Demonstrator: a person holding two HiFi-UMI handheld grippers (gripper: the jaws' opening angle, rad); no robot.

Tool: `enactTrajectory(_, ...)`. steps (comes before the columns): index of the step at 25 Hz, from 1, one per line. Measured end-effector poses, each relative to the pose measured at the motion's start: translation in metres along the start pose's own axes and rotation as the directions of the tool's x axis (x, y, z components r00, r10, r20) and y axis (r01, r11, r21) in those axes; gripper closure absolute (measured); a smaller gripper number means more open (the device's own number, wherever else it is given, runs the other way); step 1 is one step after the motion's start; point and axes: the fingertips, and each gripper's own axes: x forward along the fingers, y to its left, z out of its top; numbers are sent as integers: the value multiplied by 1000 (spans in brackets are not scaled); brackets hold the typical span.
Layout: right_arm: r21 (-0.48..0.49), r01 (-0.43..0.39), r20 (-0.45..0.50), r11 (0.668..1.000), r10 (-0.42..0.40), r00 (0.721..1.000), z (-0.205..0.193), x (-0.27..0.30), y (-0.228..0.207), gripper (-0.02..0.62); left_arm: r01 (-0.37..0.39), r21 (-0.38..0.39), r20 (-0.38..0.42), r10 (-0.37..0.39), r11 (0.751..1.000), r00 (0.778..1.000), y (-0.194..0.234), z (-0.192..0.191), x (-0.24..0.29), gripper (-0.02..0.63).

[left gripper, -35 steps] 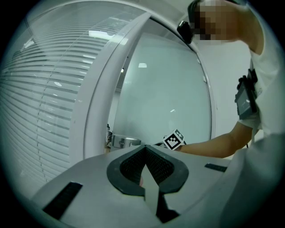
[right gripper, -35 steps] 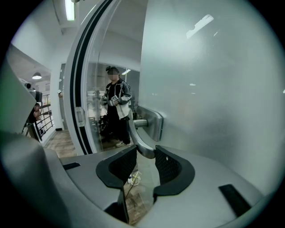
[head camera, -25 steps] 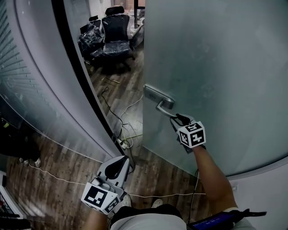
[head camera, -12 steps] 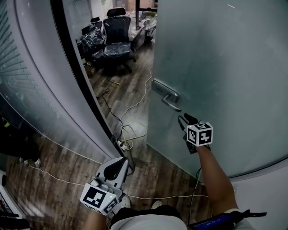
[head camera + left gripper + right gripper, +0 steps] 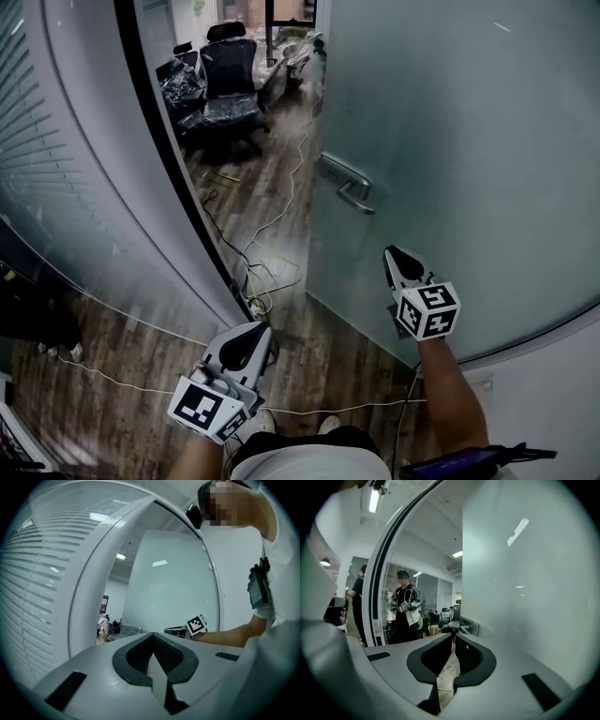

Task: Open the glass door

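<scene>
The frosted glass door point(image 5: 469, 141) stands swung partly open, its metal lever handle point(image 5: 347, 185) free. My right gripper point(image 5: 395, 255) hangs below and to the right of the handle, apart from it, pointing along the door. Its jaws have just been closing, only a thin slit stays between them, and nothing is held. In the right gripper view the handle point(image 5: 465, 623) lies ahead of the right gripper point(image 5: 453, 642). My left gripper point(image 5: 247, 341) is low by my body, shut and empty, facing the doorway; its own view shows the left gripper point(image 5: 153, 643) with pads together.
A black door frame point(image 5: 164, 141) and a curved frosted wall point(image 5: 56, 178) bound the opening on the left. Cables point(image 5: 272, 225) and a power strip point(image 5: 254, 306) lie on the wood floor. Black office chairs point(image 5: 225, 66) stand beyond. Two people point(image 5: 405, 609) stand past the doorway.
The right gripper came off the handle and drew back toward me, its jaws narrowing. The door swung further open and away. The left gripper barely shifted.
</scene>
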Motion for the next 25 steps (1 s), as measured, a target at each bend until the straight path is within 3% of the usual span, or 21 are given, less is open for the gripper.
enactTrajectory(12, 34, 94, 125, 995, -97, 987, 47, -91, 63, 592, 108, 17, 10, -108, 994, 994, 13, 19, -32, 606)
enactTrajectory(20, 101, 146, 180, 984, -162, 970, 50, -154, 130, 594, 244, 10, -22, -243, 970, 970, 20, 13, -51, 606)
enactTrajectory(25, 105, 165, 221, 981, -185, 958, 60, -188, 164, 594, 278, 17, -5, -278, 960, 961, 15, 18, -70, 606)
